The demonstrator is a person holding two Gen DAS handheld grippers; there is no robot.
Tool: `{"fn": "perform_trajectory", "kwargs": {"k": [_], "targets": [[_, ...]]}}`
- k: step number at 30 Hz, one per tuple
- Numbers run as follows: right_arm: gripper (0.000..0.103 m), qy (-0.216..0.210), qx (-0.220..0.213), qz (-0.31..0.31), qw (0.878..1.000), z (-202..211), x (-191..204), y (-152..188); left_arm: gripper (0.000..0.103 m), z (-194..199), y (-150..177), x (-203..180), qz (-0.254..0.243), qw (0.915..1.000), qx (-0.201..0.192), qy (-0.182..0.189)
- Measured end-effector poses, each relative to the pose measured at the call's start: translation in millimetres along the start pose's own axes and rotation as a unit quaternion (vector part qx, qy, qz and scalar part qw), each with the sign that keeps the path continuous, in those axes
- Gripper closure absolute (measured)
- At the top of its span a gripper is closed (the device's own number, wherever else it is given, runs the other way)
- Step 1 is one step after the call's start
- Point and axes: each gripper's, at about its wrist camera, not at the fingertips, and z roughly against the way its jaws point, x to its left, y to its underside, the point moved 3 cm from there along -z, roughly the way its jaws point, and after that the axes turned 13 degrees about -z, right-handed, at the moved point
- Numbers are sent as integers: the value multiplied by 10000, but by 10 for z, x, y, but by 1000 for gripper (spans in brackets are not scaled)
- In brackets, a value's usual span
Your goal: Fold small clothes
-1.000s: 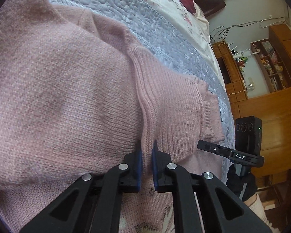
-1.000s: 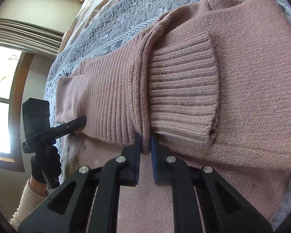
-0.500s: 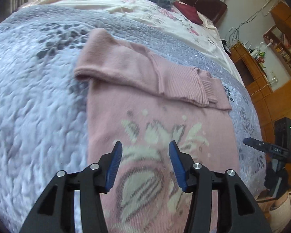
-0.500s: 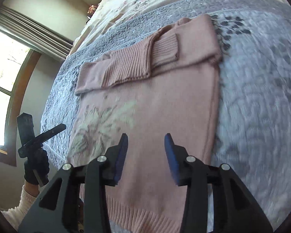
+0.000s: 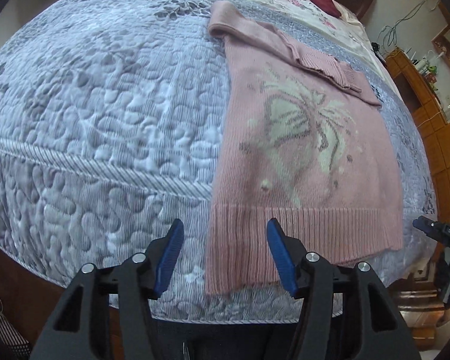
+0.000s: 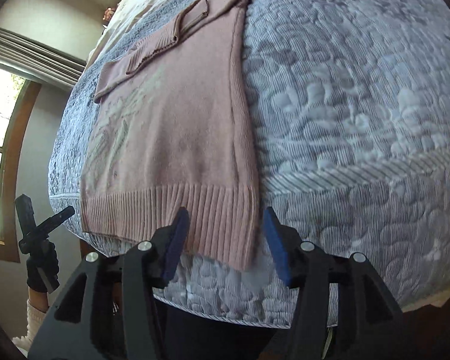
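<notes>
Your pink knit sweater (image 5: 309, 162) lies flat on the grey quilted bedspread (image 5: 105, 114), both sleeves folded across its chest and its ribbed hem (image 6: 171, 210) at the near edge of the bed. Your left gripper (image 5: 224, 253) holds its fingers wide apart, empty, at the hem's left corner. Your right gripper (image 6: 225, 241) is also spread and empty, at the hem's right corner.
</notes>
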Motion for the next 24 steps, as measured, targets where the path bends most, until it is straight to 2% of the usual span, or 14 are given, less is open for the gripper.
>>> {"fn": "perform_trajectory", "kwargs": {"k": [6,11,13,14,15,16,17,18,19,20,21,23,24], "targets": [[49,122,212,-115,9996,-202,-130,166,44,-189,197,9,93,9997,217,-21],[48,82,300,-183,9993,-339,-123,174,43,-322,226,33,326,9989,231,229],[51,81,352,-165,9992,-382,-99,179,41,-369,216,22,365,9988,243,232],[56,116,368,-134,9992,-390,-88,179,41,-386,200,25,389,9987,244,232],[73,74,427,-107,9990,-394,-70,183,42,-391,193,21,409,9986,235,247],[84,-42,548,-127,9984,-401,-50,188,43,-387,170,9,416,9986,210,257],[93,-166,591,-153,9980,-381,-25,188,53,-373,161,-1,391,9987,168,287],[93,-274,569,-133,9979,-331,1,185,65,-357,158,-6,375,9986,171,325],[93,-361,521,-77,9980,-255,23,182,69,-339,161,-6,402,9982,176,402],[94,-432,454,-20,9980,-170,48,182,81,-315,164,7,445,9978,172,465],[94,-556,381,22,9977,-67,66,179,95,-273,182,21,540,9955,126,770],[94,-788,222,45,9966,139,58,159,95,-146,192,59,731,9891,-122,1269],[95,-817,142,30,9966,225,45,153,95,-88,202,78,689,9890,-199,1296]]}}
